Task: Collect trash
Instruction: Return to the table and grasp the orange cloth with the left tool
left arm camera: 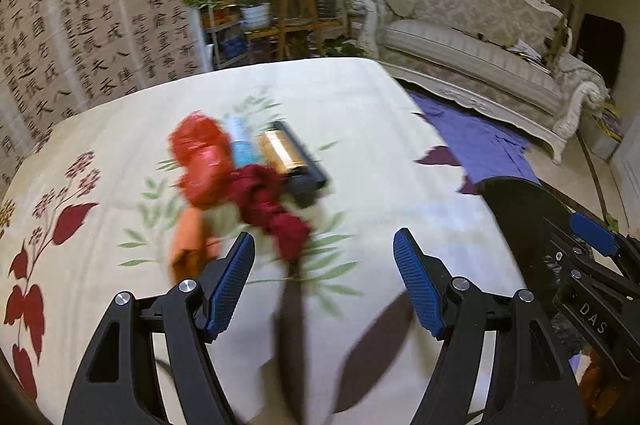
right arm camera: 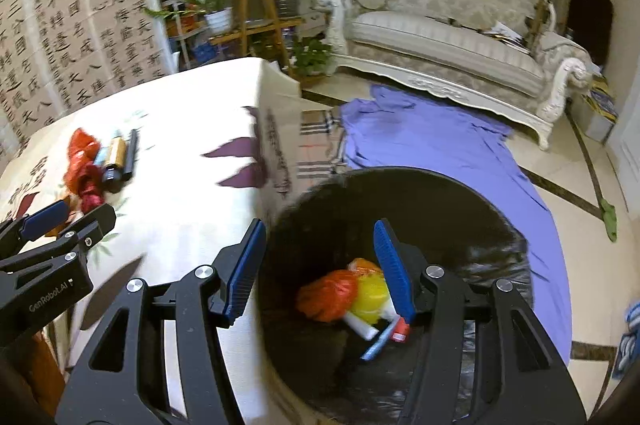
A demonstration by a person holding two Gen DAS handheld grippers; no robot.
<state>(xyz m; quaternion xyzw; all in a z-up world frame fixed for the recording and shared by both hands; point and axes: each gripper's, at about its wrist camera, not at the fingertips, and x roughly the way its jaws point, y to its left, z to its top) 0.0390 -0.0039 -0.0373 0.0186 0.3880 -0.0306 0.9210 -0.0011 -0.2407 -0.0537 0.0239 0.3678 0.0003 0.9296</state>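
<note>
The trash pile (left arm camera: pixel 244 177) lies on the floral tablecloth (left arm camera: pixel 360 113), a tight cluster toward the far left of the table: a crumpled red-orange wrapper (left arm camera: pixel 200 157), a dark red crumpled piece (left arm camera: pixel 272 209), an orange scrap (left arm camera: pixel 188 245) nearest the camera, a small blue-white tube (left arm camera: pixel 240 141), and a gold-and-black packet (left arm camera: pixel 292 161). To the right, beside the table's edge, stands the black-lined bin (right arm camera: pixel 400 209), already holding an orange wrapper, something yellow and a white-and-blue tube (the details are blurred).

The left gripper (left arm camera: pixel 324 281) has its jaws spread wide with nothing between them; the pile lies just beyond its fingertips and a little left of its centreline, the dark red piece closest. The right gripper (right arm camera: pixel 320 265) hangs over the bin's mouth, jaws moderately apart and also empty, well away from the pile.

The risk, as I judge it, is in the clustering: closing on the dark red piece may drag or nudge the packet and tube, which look smooth enough to slide toward the edge. Crumpled wrappers may also spring from a shallow pinch, and a grab that snags the cloth would shift everything on it.
</note>
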